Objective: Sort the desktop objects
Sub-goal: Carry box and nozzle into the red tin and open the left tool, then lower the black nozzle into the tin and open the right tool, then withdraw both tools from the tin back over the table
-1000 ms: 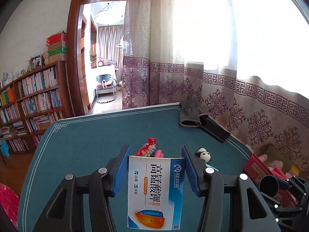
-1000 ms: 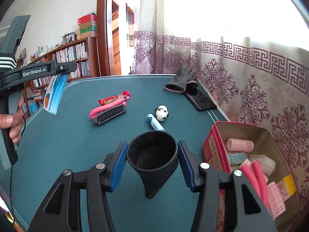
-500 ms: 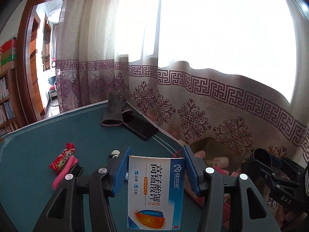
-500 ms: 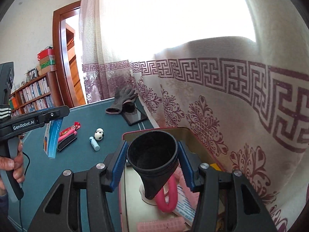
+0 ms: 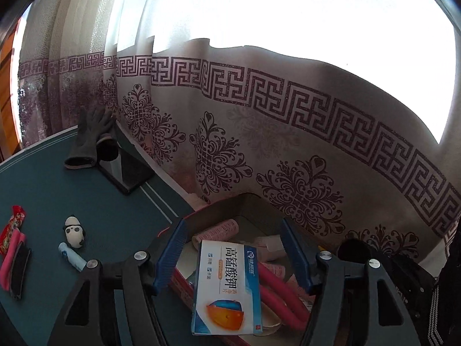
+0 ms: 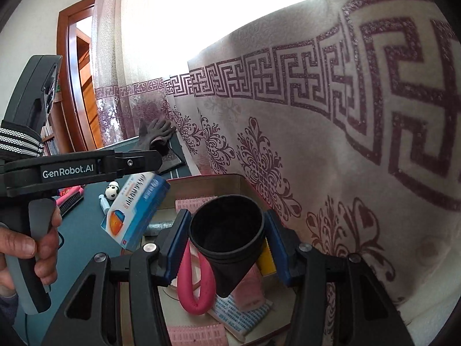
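1. Left wrist view: the left gripper (image 5: 233, 255) has its blue-padded jaws spread wide. The flat blue-and-white medicine box with an orange picture (image 5: 227, 288) sits between them, touching neither pad as far as this view shows, so what supports it cannot be told here.
2. The box's long axis runs along the fingers, its orange-picture end nearest the camera and its far end tipped slightly left. It hangs over the open red-rimmed storage tin (image 5: 184, 285), which holds pink ribbed hair rollers (image 5: 219, 229) and a thick pink foam tube (image 5: 279, 297).
3. Only this view shows the green table (image 5: 86, 184) widely: a grey knitted glove (image 5: 86, 141), a dark flat tablet-like slab (image 5: 126, 170), a small panda figure (image 5: 73, 230), a pale blue tube (image 5: 72, 256) just beside it, and a pink-backed black brush (image 5: 14, 268) at the left edge, touching a red snack wrapper (image 5: 11, 225).
4. Right wrist view: the right gripper (image 6: 227, 239) pinches a black plastic funnel (image 6: 227, 236) by its wide rim (mouth towards the camera's upper side, spout pointing down into the tin).
5. This view alone shows the person's left hand (image 6: 28, 248) on the other gripper's handle, and the medicine box from the side, tilted above the tin's near-left corner with its orange end lowest.
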The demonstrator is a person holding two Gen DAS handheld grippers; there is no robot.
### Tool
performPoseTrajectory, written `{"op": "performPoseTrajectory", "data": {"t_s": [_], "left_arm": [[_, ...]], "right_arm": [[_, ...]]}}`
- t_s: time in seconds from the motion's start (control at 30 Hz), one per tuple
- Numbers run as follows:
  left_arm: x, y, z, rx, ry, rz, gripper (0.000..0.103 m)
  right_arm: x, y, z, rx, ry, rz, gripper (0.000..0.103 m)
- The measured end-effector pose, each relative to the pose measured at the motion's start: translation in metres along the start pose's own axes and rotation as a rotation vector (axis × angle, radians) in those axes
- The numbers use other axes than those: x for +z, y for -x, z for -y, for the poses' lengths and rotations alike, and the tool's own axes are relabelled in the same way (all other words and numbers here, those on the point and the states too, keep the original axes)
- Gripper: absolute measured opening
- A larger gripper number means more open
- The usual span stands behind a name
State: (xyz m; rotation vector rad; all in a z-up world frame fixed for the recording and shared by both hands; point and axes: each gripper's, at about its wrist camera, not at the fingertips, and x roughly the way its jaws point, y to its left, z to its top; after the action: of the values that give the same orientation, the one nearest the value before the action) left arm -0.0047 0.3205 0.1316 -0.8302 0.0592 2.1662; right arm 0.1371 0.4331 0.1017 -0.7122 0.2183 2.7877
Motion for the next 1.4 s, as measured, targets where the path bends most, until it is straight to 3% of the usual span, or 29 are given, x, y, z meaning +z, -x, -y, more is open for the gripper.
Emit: {"op": "performPoseTrajectory", "data": {"t_s": [0.3,0.53,0.67,0.73,0.77,0.83,1.2,1.4], "left_arm": [[-0.010,0.023,-0.042,0.096,0.075,0.016,0.080],[-0.025,0.047,-0.065,0.126,0.112,0.023,0.080],[-0.033,0.065,-0.080,0.141,0.140,0.039,0.081],[-0.038,0.073,-0.088,0.163,0.148,0.045,0.090],[-0.041,0.077,-0.092,0.175,0.151,0.054,0.096],[-0.047,0.085,-0.101,0.198,0.159,0.065,0.097],[-0.077,0.097,-0.143,0.216,0.257,0.037,0.097],[-0.092,0.110,-0.171,0.269,0.298,0.029,0.097]], "right_arm": [[0.006,-0.002,-0.009,0.025,-0.005,0.002,0.056],[0.027,-0.016,-0.033,0.127,-0.011,-0.022,0.056],[0.039,-0.051,-0.045,0.159,-0.036,-0.103,0.057],[0.041,-0.073,-0.044,0.180,-0.081,-0.174,0.062],[0.040,-0.080,-0.042,0.175,-0.106,-0.192,0.065],[0.038,-0.086,-0.039,0.151,-0.135,-0.202,0.081],[0.036,-0.070,-0.031,0.095,-0.198,-0.186,0.081],[0.036,-0.056,-0.051,0.123,-0.183,-0.159,0.081]]}}
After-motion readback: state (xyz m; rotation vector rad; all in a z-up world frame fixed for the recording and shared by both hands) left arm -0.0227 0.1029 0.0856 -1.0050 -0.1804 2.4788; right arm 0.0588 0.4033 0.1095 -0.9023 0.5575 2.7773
